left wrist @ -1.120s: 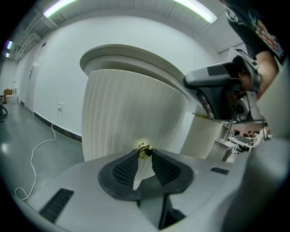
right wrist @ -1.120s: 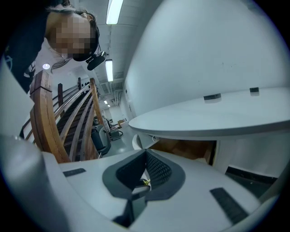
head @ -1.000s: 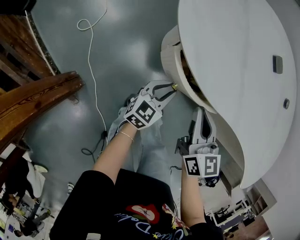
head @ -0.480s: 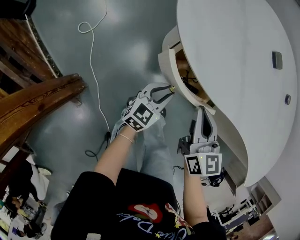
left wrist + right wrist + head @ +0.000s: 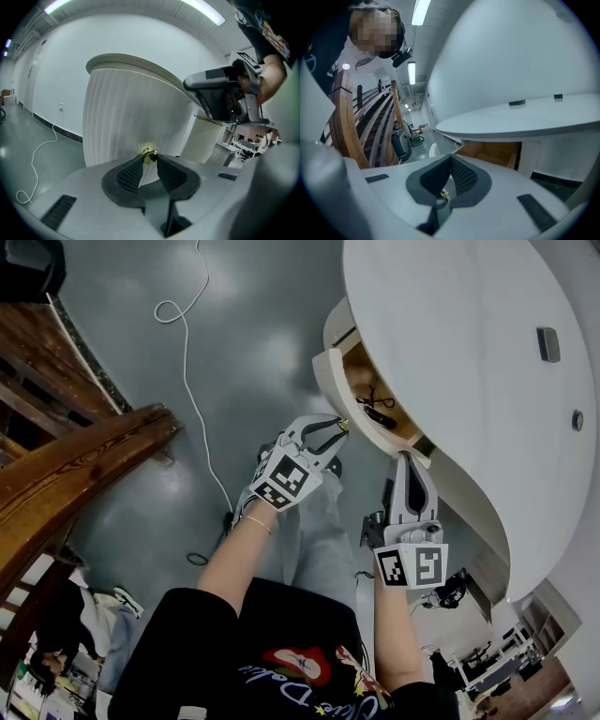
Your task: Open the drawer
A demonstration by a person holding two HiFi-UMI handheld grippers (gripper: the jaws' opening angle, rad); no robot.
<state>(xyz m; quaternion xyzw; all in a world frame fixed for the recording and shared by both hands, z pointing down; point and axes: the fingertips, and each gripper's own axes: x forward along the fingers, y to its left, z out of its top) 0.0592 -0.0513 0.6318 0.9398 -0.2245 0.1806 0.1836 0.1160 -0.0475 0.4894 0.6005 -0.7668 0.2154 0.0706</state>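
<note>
A white, ribbed, curved drawer front (image 5: 327,390) stands pulled out from under the white desk (image 5: 450,343). Its wooden inside (image 5: 361,381) shows, with dark cables and a small black thing (image 5: 377,414) in it. My left gripper (image 5: 338,426) is shut on the drawer's small brass knob (image 5: 150,155), which sits pinched between the two pad tips against the ribbed front (image 5: 131,122). My right gripper (image 5: 410,458) hangs lower right of the drawer, close under the desk's edge. Its tips meet with nothing between them (image 5: 451,157), and the open drawer's wood (image 5: 492,151) lies ahead of it.
A white cable (image 5: 187,352) trails over the grey floor. A wooden stair railing (image 5: 84,465) runs along the left. The desk top carries two small fittings (image 5: 550,343). The person's legs (image 5: 314,540) stand right below the drawer.
The drawer has slid further out of the desk with my left gripper on its knob, and more of its wooden inside shows. The right gripper has stayed put.
</note>
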